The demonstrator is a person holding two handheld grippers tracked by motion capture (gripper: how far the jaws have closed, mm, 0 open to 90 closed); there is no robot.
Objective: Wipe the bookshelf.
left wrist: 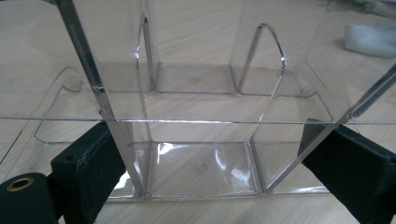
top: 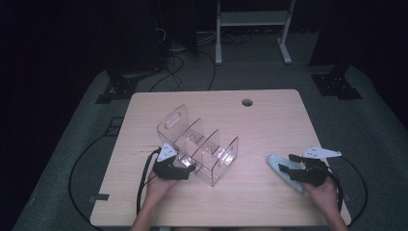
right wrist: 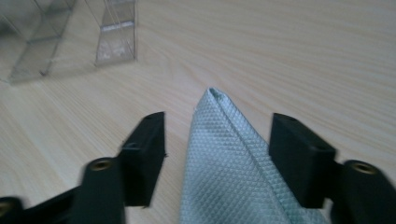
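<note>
Organizer clear glossy plastic; cloth pale, diamond-textured weave; table matt light wood.

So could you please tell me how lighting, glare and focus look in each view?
High view: table lit, surroundings nearly black, organizer faint. Left gripper view: sharp, with bright glints on the organizer's clear walls. Right gripper view: cloth weave crisp, organizer behind blurred.

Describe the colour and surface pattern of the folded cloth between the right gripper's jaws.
Pale blue-grey cloth with a fine diamond weave, clearest in the right gripper view.
</note>
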